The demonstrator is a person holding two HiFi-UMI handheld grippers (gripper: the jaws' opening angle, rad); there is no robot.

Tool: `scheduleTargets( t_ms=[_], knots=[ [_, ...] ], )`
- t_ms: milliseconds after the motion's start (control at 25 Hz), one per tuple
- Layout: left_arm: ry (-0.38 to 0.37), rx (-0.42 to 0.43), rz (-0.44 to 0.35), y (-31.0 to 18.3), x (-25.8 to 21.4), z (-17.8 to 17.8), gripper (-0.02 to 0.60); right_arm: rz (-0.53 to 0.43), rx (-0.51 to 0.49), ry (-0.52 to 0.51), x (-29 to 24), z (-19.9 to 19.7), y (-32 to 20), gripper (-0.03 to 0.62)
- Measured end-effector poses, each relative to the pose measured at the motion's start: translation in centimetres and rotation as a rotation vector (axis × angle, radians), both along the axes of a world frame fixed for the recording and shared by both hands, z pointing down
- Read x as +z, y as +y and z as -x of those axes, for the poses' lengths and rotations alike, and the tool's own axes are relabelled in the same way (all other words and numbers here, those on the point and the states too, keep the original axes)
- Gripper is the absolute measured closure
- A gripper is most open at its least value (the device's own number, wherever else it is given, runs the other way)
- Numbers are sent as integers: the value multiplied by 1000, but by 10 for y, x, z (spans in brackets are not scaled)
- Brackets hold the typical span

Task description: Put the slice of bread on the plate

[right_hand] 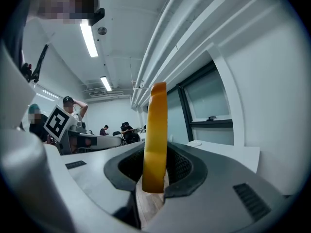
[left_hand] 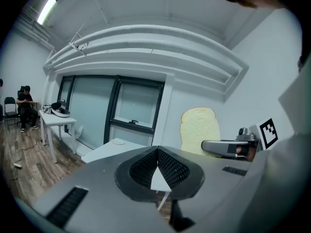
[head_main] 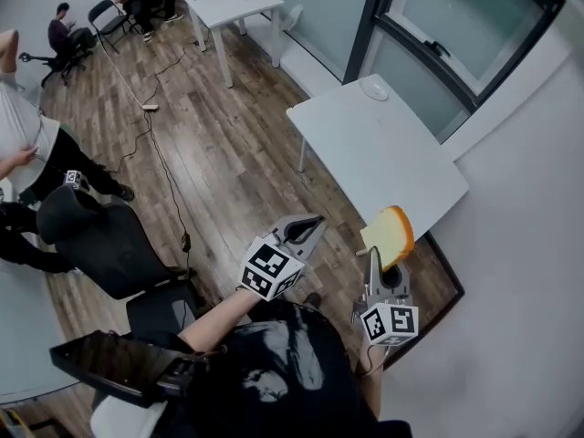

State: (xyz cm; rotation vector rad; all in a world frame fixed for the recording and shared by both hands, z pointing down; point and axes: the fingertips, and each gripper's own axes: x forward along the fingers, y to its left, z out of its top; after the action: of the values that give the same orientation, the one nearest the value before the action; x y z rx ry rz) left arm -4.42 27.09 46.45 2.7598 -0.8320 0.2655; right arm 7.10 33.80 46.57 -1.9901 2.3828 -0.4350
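My right gripper (head_main: 377,256) is shut on a slice of bread (head_main: 389,234) and holds it upright in the air, short of the near corner of the white table (head_main: 392,167). In the right gripper view the bread (right_hand: 156,135) stands edge-on between the pads. A small white plate (head_main: 374,88) lies at the table's far end, also seen as the plate (right_hand: 194,143) and the plate (left_hand: 118,141). My left gripper (head_main: 313,224) hangs to the left of the bread, shut with nothing in it. The left gripper view shows the bread's face (left_hand: 198,129).
A black office chair (head_main: 96,235) stands at the left over wooden floor with a cable (head_main: 164,167). A second white table (head_main: 233,7) stands far back. Seated people (head_main: 68,30) are at the far left. A window wall (head_main: 456,35) runs behind the table.
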Motion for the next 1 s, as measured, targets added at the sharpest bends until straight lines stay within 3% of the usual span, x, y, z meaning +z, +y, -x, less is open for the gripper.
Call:
scheduleTargets(
  t_ms=[200, 440, 560, 1000],
  knots=[
    [20, 53, 2, -8, 5, 6, 580, -1, -74, -52, 7, 24, -10, 502],
    [85, 88, 66, -21, 9, 13, 580, 27, -34, 36, 9, 29, -31, 502],
    [52, 75, 55, -38, 11, 7, 580, 37, -41, 58, 10, 24, -49, 502],
    [-9, 95, 48, -98, 19, -84, 580, 31, -107, -11, 19, -38, -116, 502]
  ],
)
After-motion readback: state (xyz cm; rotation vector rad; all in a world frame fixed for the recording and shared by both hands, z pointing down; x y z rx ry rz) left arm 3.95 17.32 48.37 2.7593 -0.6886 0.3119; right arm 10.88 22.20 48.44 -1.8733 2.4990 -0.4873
